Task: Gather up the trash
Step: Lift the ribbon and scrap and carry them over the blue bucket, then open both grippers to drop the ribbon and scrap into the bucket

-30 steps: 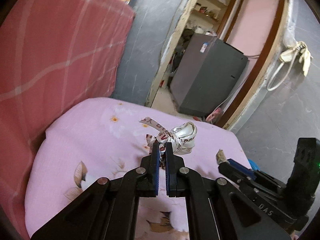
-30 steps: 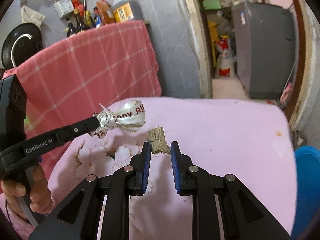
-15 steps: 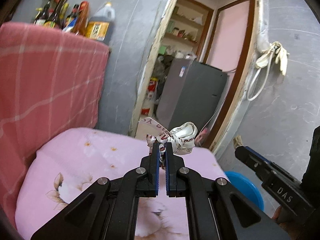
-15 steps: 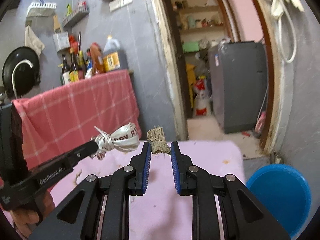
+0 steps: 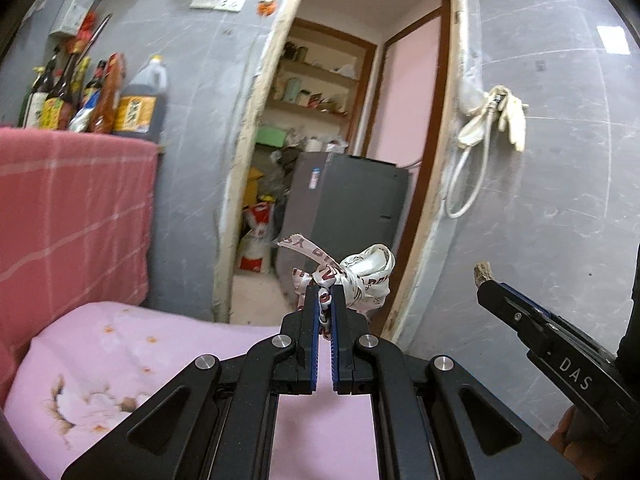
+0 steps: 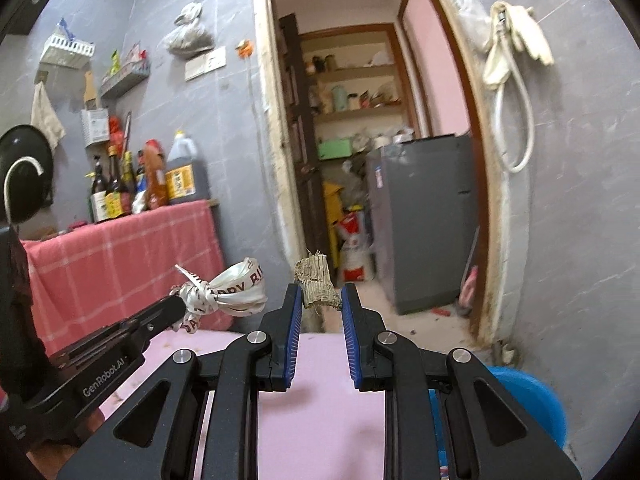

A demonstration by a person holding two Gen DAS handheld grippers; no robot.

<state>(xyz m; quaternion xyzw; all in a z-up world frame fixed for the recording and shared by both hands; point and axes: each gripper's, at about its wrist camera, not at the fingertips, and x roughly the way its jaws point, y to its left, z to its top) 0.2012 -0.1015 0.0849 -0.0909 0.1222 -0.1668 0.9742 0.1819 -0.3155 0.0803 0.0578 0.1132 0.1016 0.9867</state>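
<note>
My left gripper is shut on a knotted white ribbon with red lettering, held in the air above the far edge of the pink flowered table. From the right wrist view the same ribbon sticks out of the left gripper at the left. My right gripper is shut on a small brown woven scrap, pinched between its blue pads. In the left wrist view the scrap shows at the tip of the right gripper. Both grippers point toward the doorway.
A blue bin stands on the floor at the lower right, beyond the table's edge. A red checked cloth covers a counter with several bottles on the left. Ahead is a doorway with a grey cabinet.
Both grippers have lifted and tilted up with their loads. The view swung from the pink tabletop to the wall and doorway. The blue bin came into the right wrist view.
</note>
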